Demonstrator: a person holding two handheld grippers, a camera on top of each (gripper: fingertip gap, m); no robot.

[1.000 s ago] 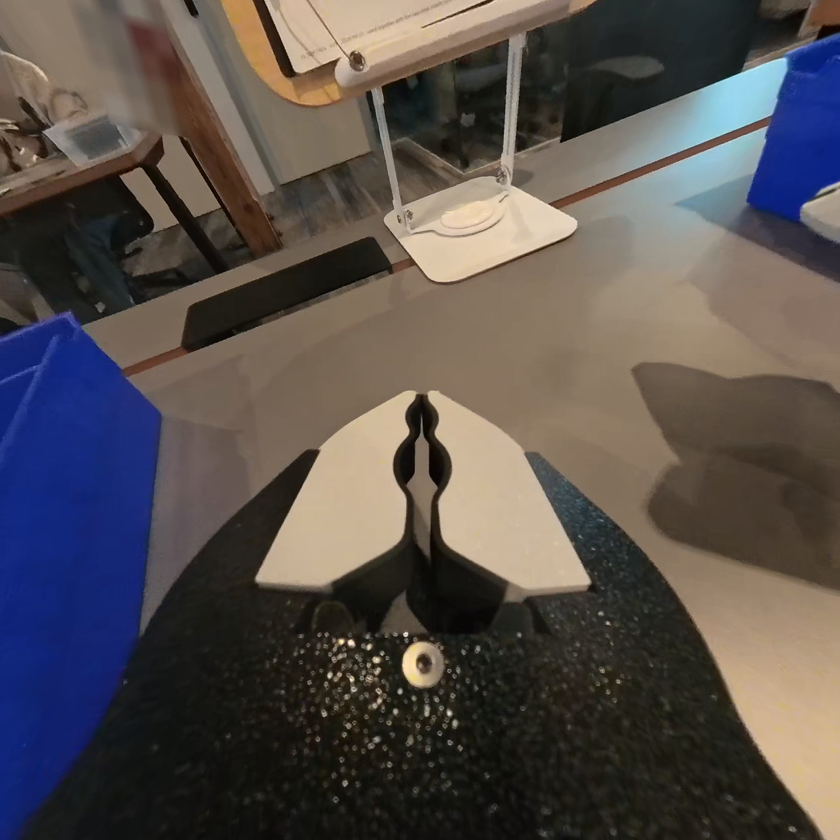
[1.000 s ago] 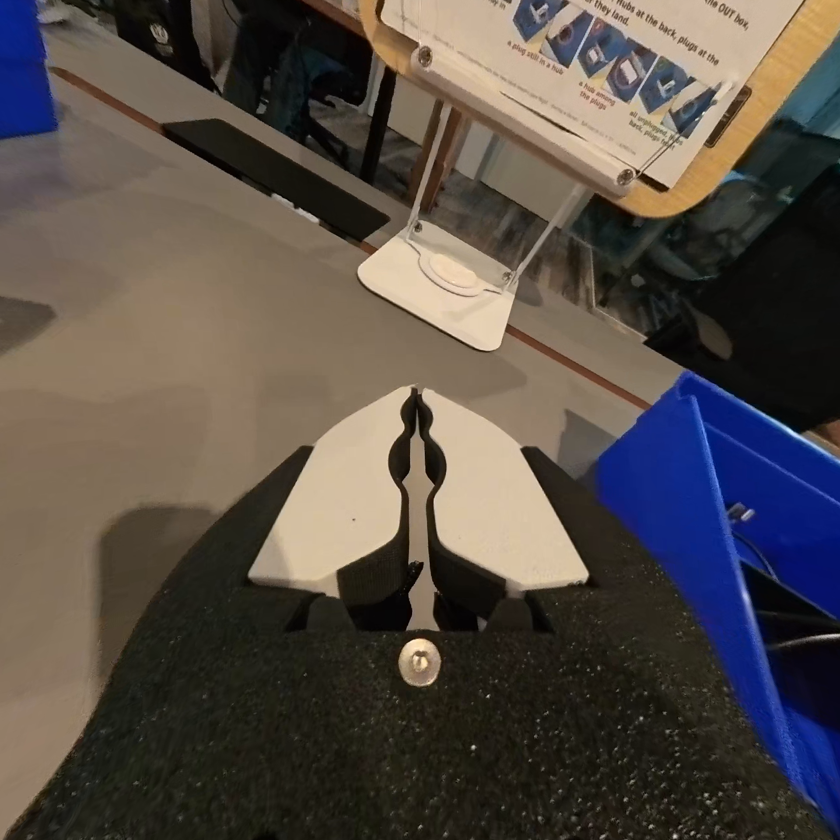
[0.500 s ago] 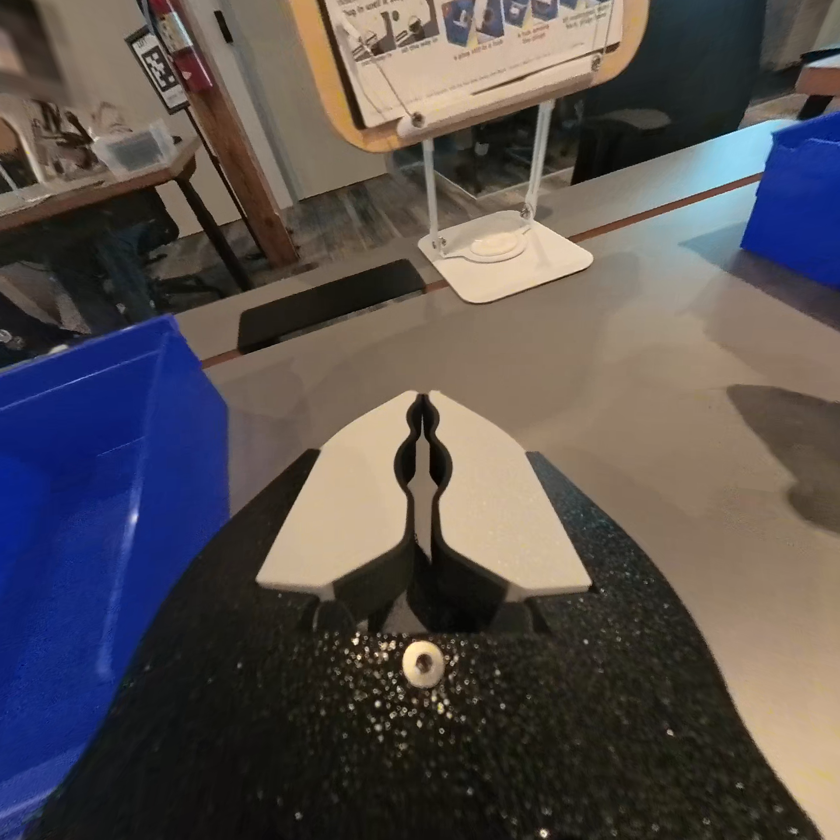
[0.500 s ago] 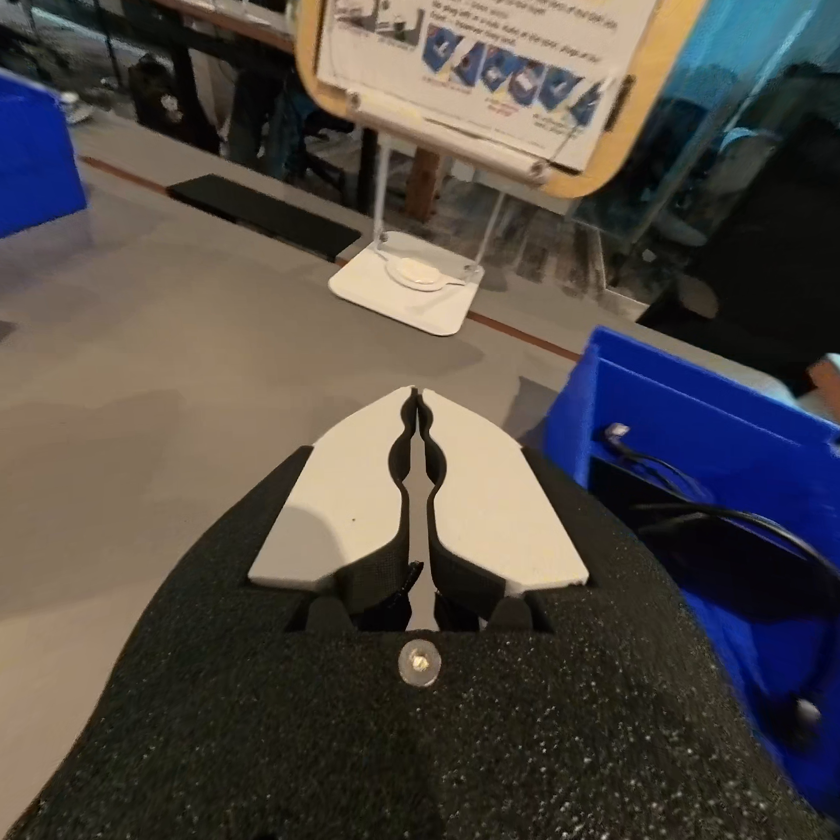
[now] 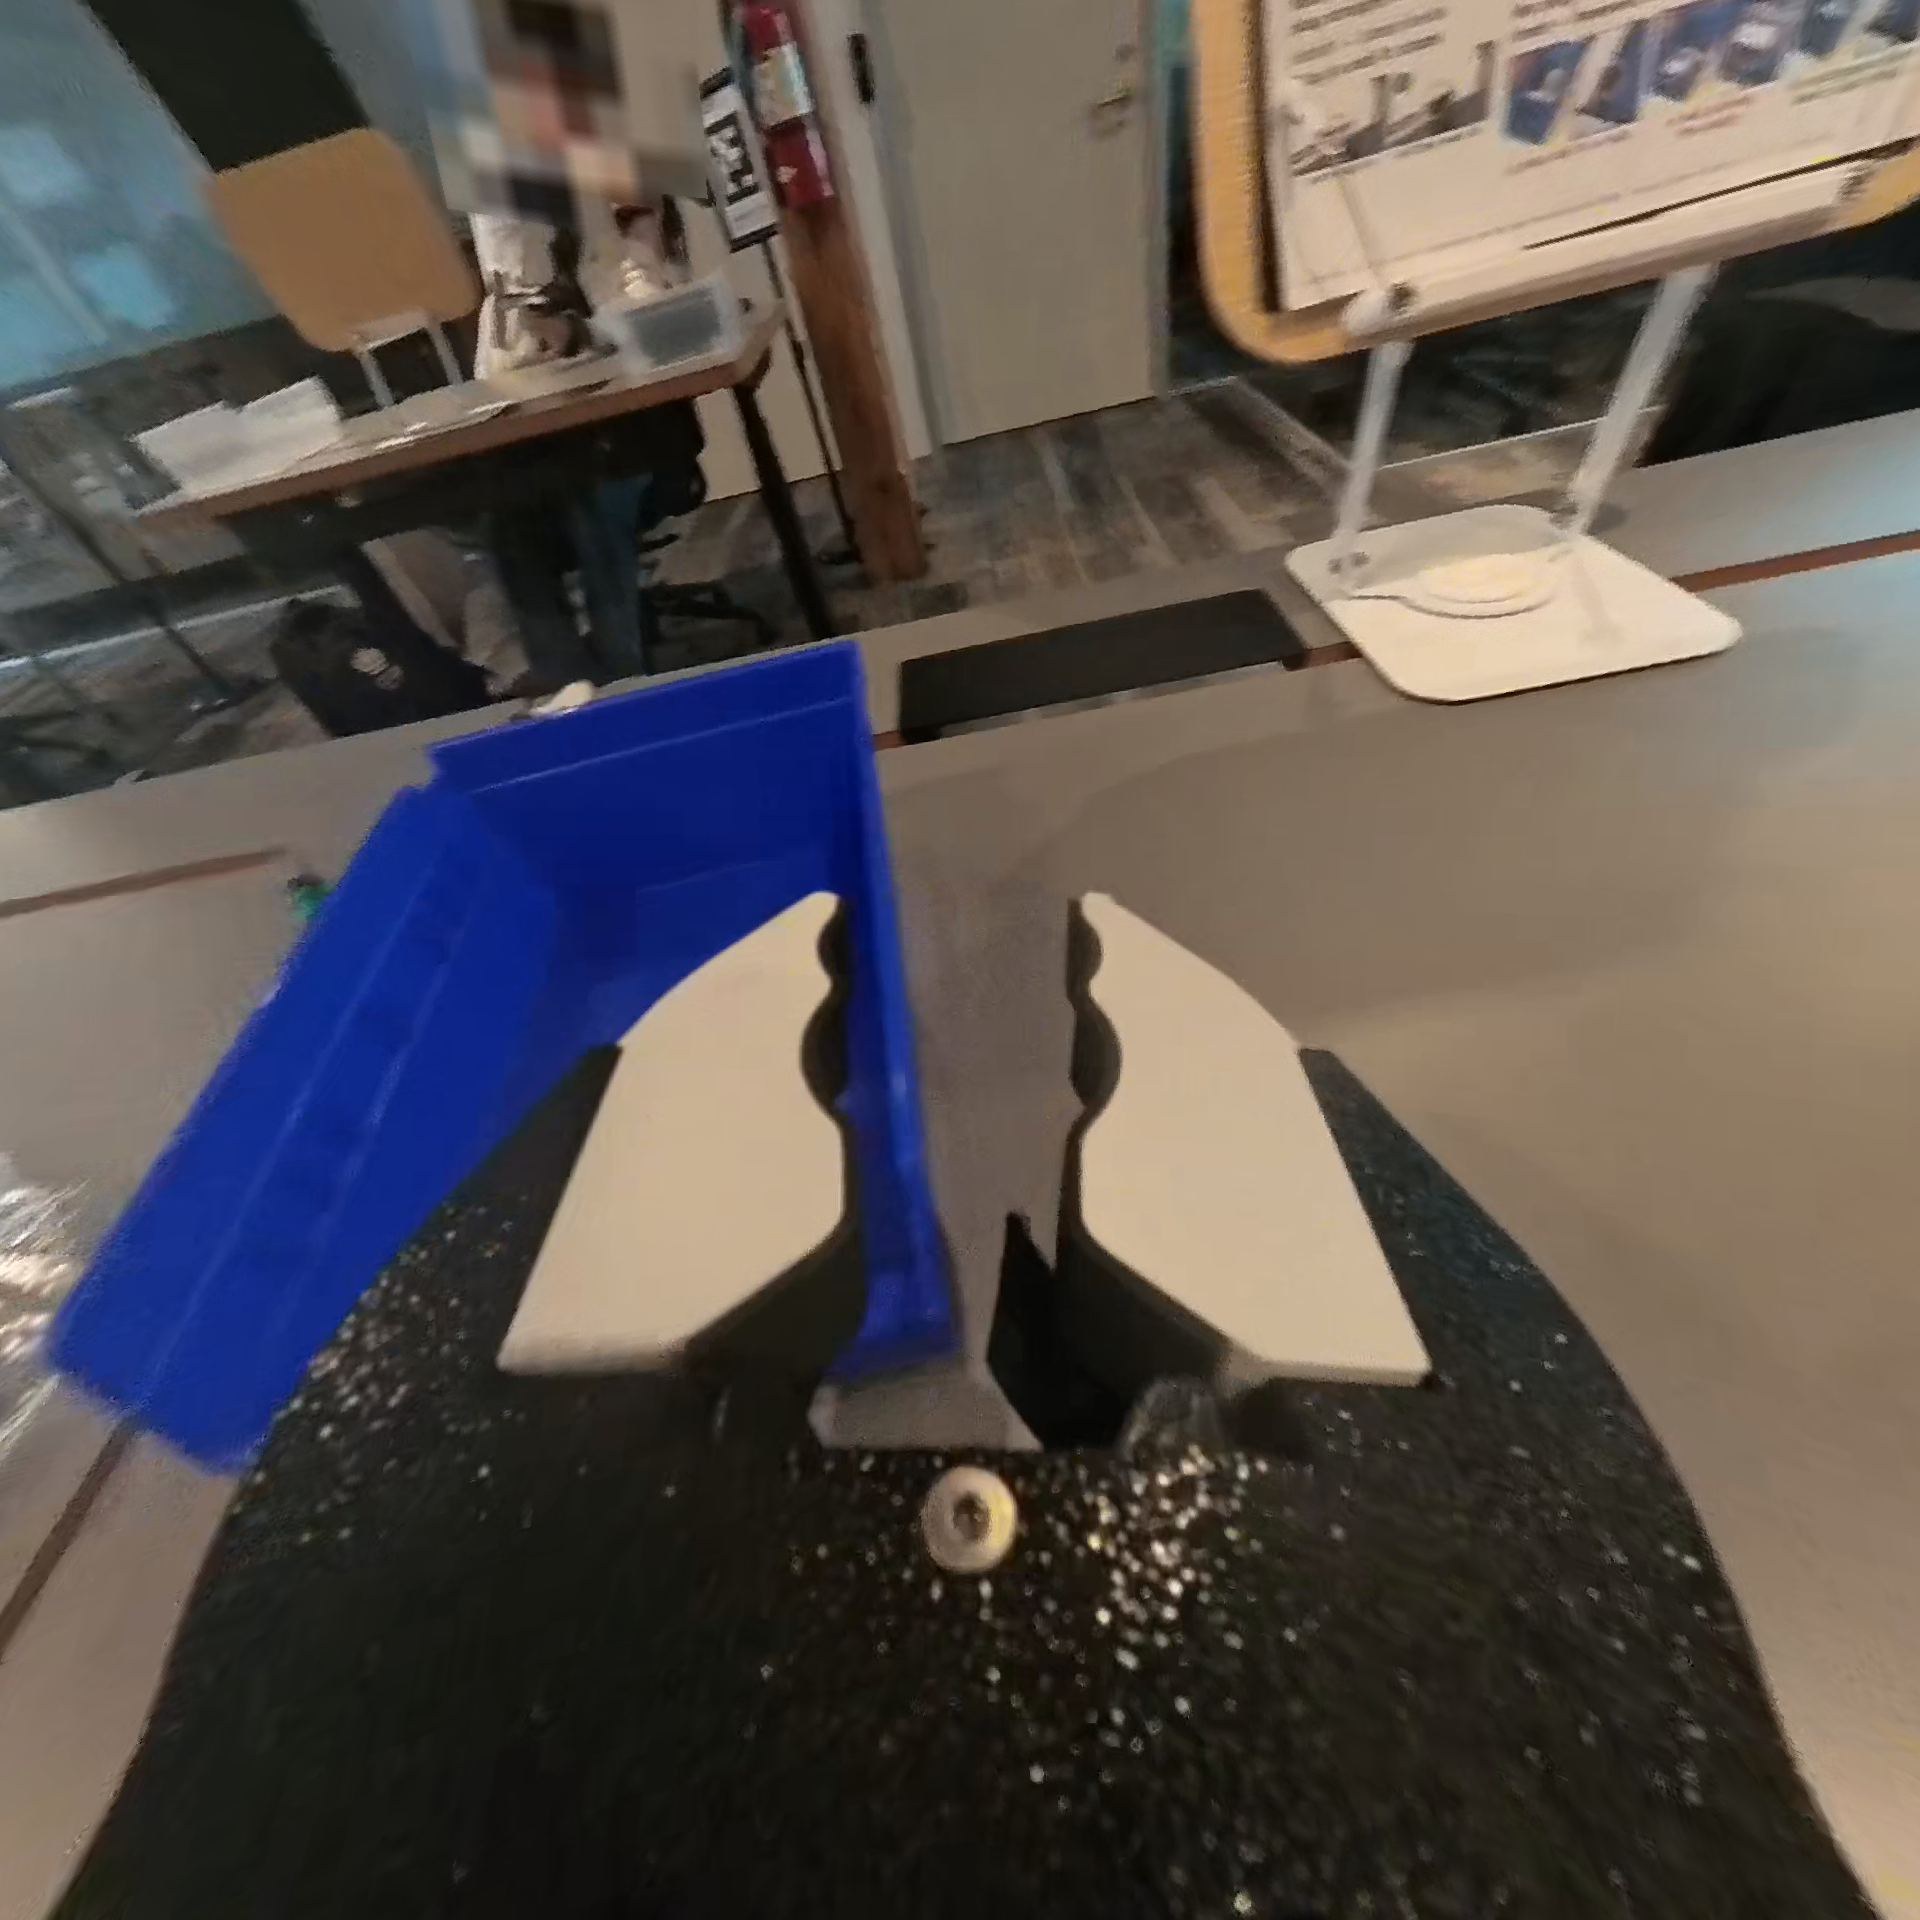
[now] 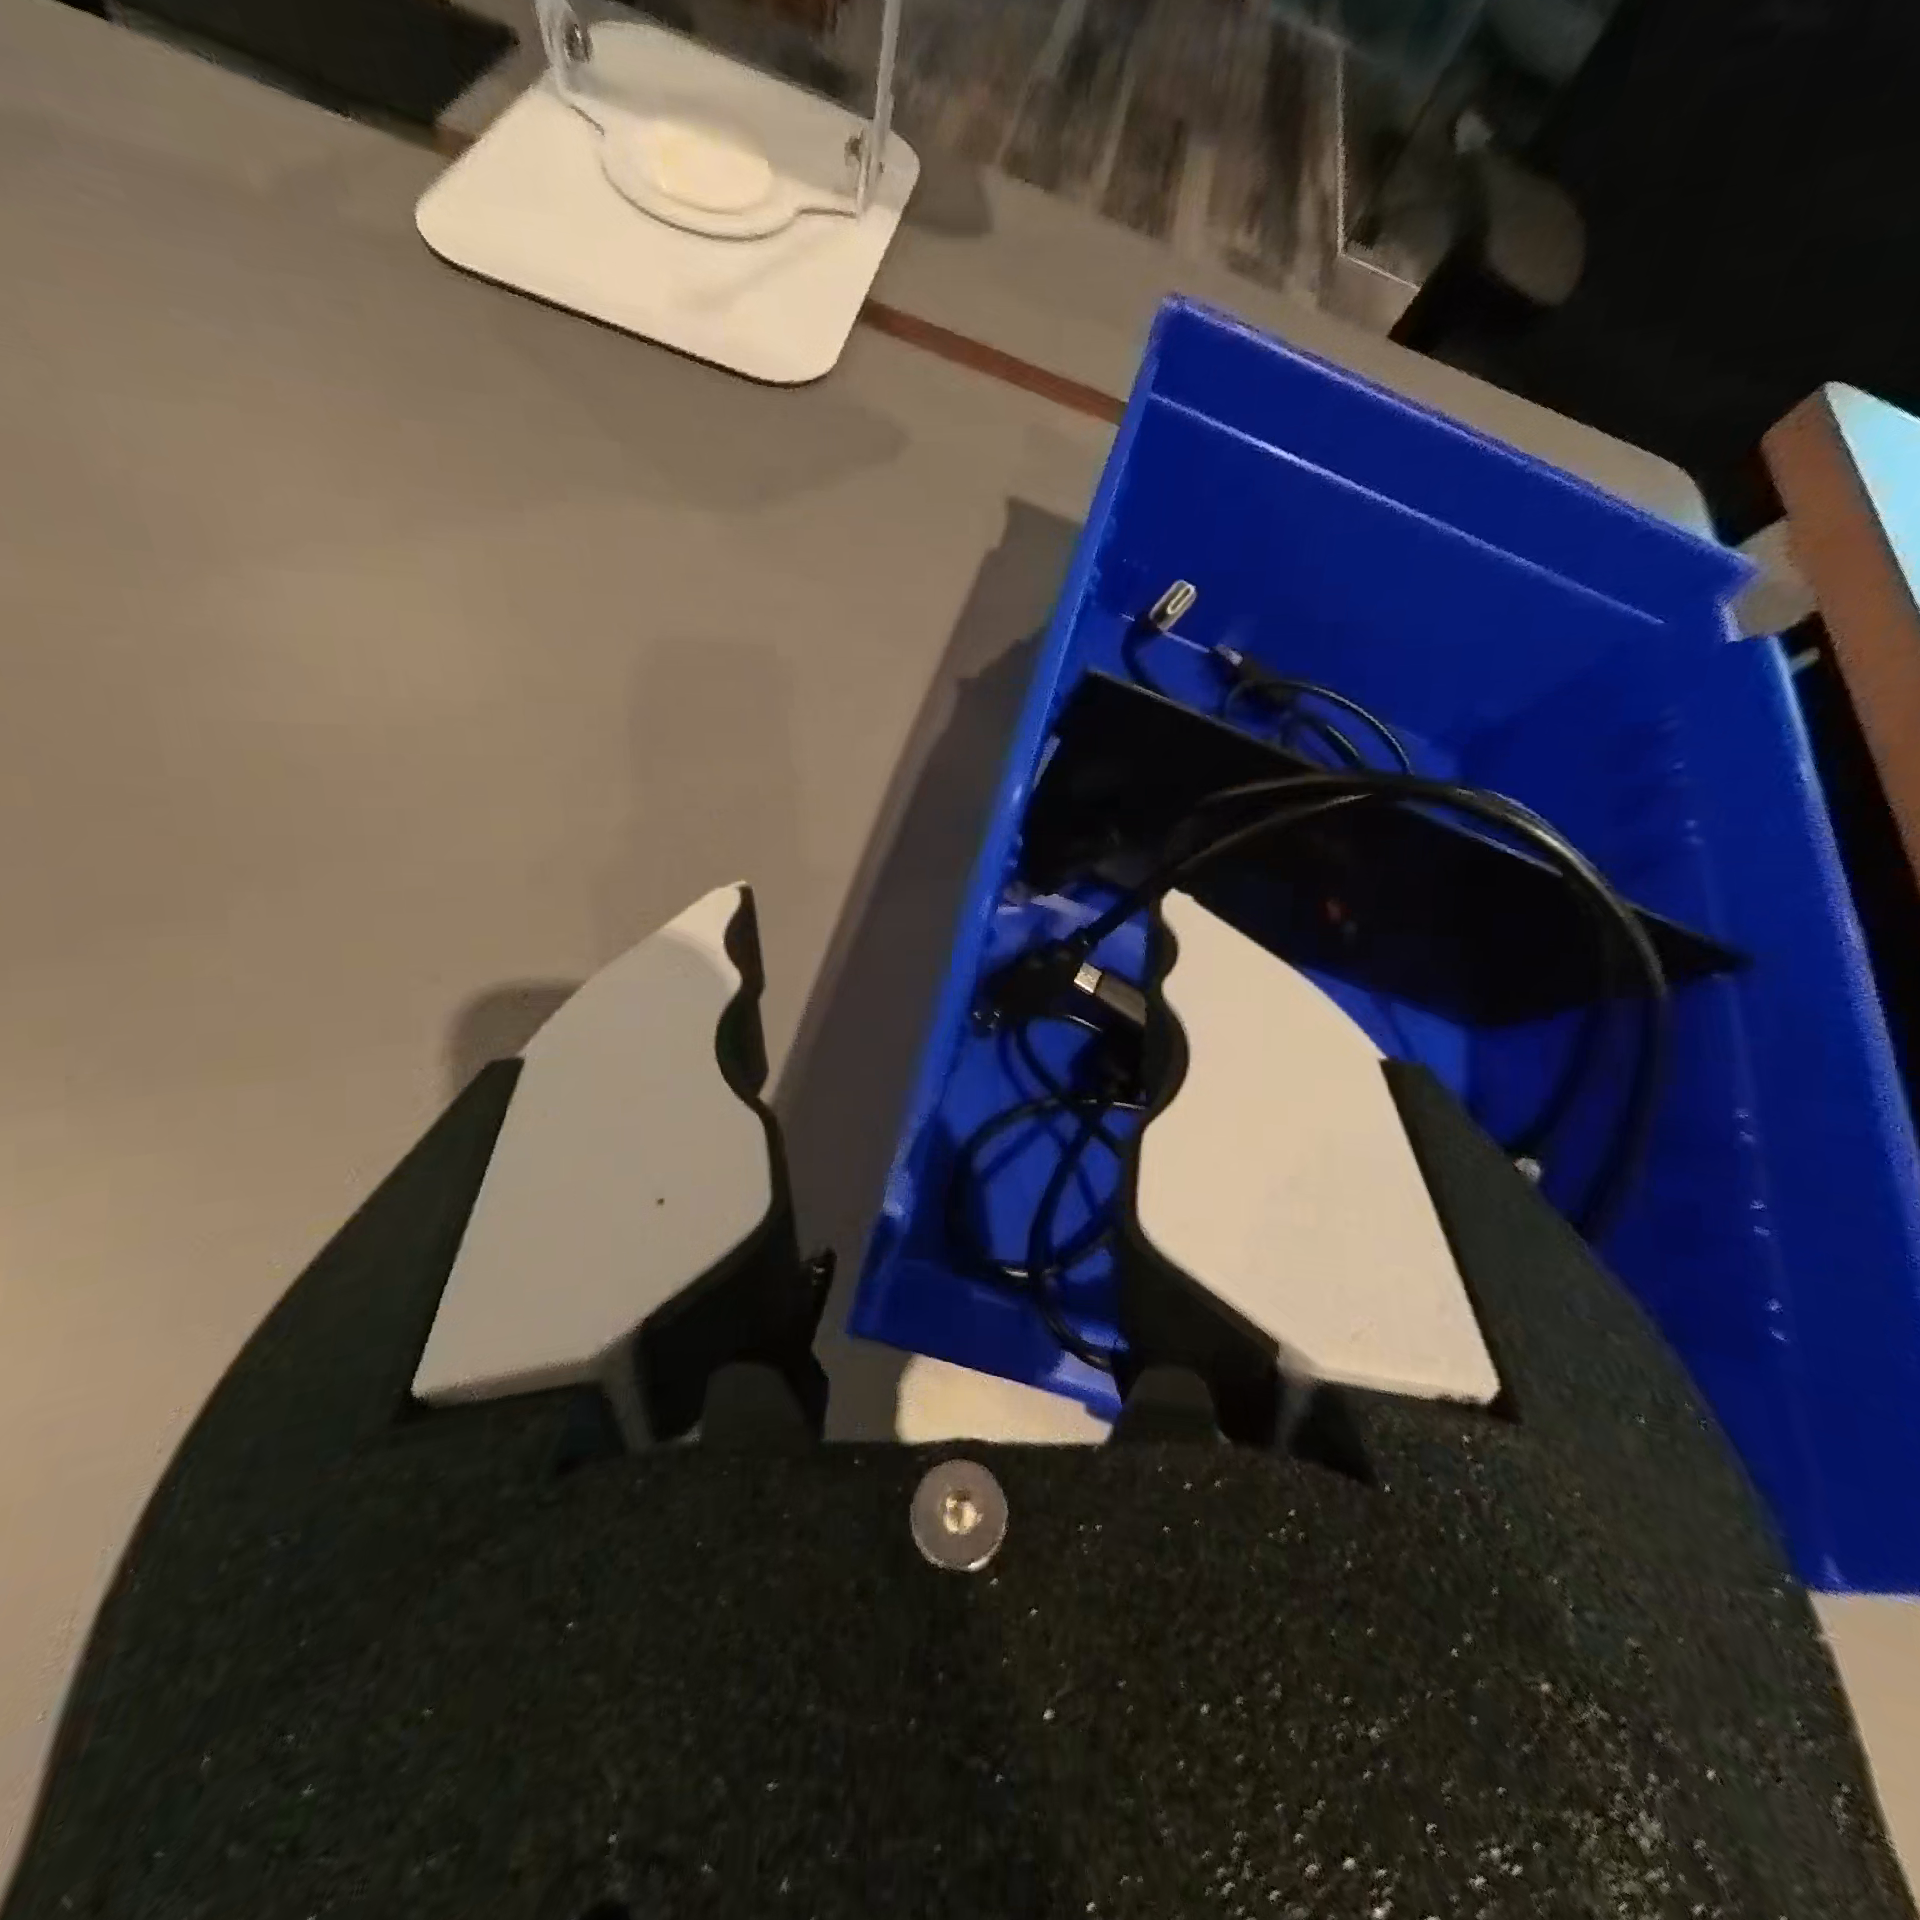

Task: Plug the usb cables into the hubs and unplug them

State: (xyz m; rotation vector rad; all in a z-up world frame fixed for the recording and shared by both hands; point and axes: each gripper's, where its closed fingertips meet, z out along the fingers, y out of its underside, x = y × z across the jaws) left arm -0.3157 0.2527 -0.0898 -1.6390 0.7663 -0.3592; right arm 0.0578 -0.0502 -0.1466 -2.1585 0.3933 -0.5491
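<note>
In the right wrist view, a blue bin [image 6: 1704, 790] on the grey table holds tangled black usb cables [image 6: 1382, 821] and a flat black hub [image 6: 1455, 894]. A silver plug tip [image 6: 1174, 603] leans on the bin's far wall. My right gripper [image 6: 951, 899] is open and empty, above the bin's near left corner, with its right finger over the bin. In the left wrist view, a second blue bin [image 5: 582, 935] stands at the left and looks empty where its inside shows. My left gripper [image 5: 956, 914] is open and empty, straddling that bin's right wall.
A white stand base [image 5: 1507, 613] with a sign board [image 5: 1558, 156] stands at the table's far edge; it also shows in the right wrist view [image 6: 675, 218]. A black pad [image 5: 1091, 665] lies beside it. Bare grey table [image 6: 364, 623] lies between the bins. Left tips to right tips: about 50 cm.
Both grippers have opened from shut. The left one swung left over the left bin's right wall. The right one swung right and tilted down over the bin of cables.
</note>
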